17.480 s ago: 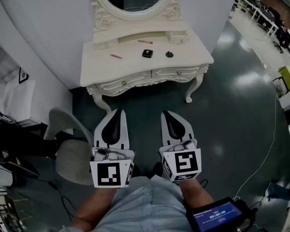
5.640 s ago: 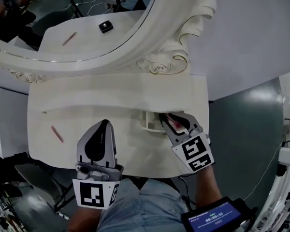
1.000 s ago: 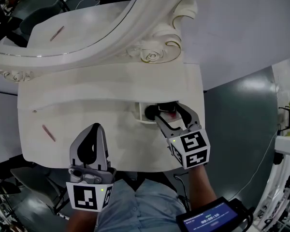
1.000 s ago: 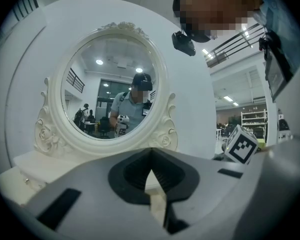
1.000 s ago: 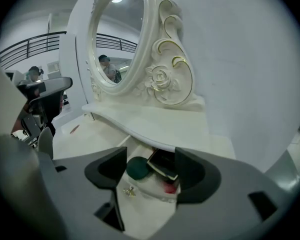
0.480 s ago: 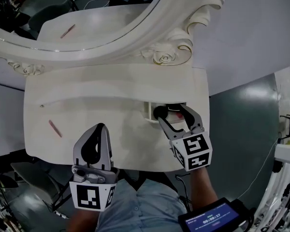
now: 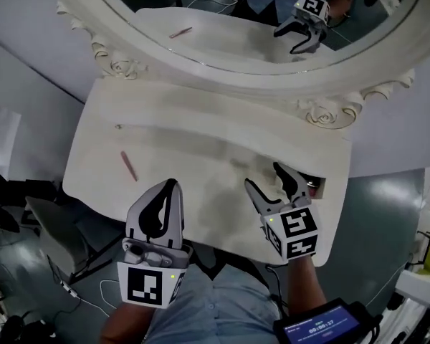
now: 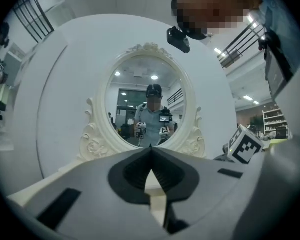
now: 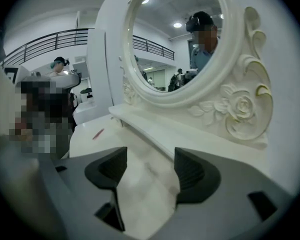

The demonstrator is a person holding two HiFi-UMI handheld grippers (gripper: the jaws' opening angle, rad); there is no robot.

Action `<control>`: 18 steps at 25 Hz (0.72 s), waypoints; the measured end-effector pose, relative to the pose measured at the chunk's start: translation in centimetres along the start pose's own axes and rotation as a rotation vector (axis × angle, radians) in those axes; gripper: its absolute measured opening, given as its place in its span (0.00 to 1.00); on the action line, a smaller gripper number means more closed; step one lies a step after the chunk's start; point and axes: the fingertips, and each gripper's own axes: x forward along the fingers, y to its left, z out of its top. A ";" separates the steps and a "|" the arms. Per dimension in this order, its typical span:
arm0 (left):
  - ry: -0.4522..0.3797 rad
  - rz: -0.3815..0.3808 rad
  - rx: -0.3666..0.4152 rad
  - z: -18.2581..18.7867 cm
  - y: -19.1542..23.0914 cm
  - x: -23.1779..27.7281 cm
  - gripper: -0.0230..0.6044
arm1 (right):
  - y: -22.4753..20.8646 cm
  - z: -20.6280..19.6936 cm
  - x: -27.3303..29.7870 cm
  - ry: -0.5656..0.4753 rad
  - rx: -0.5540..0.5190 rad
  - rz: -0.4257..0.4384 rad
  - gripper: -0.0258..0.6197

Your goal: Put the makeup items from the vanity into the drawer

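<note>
A pink makeup pencil (image 7: 127, 165) lies on the left part of the white vanity top (image 7: 201, 156); the right gripper view shows the pencil (image 9: 98, 133) far off to the left. My right gripper (image 7: 266, 178) hovers open over the right part of the top, with nothing between its jaws (image 9: 150, 166). Just behind it, the small drawer (image 7: 319, 185) at the shelf's right end shows something reddish inside. My left gripper (image 7: 173, 185) is shut and empty near the front edge, pointing at the oval mirror (image 8: 145, 109).
The carved mirror frame (image 7: 322, 110) and the raised shelf (image 7: 201, 131) run along the back of the vanity. The mirror reflects a person holding the grippers. The vanity's front edge drops to a dark floor (image 7: 387, 213). A chair (image 7: 54, 228) stands at the left.
My right gripper has pulled back from the small drawer and now stands open and empty over the top. The head view has swung left. The left gripper has stayed shut.
</note>
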 end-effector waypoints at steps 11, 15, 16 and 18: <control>0.029 0.238 -0.033 -1.7 13.1 -7.6 0.03 | 15.7 4.4 9.5 0.049 -0.151 0.256 0.50; 0.047 0.308 -0.056 -2.9 18.7 -10.0 0.03 | 21.0 4.7 13.3 0.091 -0.187 0.316 0.49; 0.053 0.324 -0.061 -3.3 20.0 -10.5 0.04 | 22.1 4.6 14.2 0.103 -0.197 0.328 0.49; 0.068 0.352 -0.073 -4.2 22.2 -11.5 0.04 | 24.3 4.4 16.0 0.125 -0.211 0.354 0.49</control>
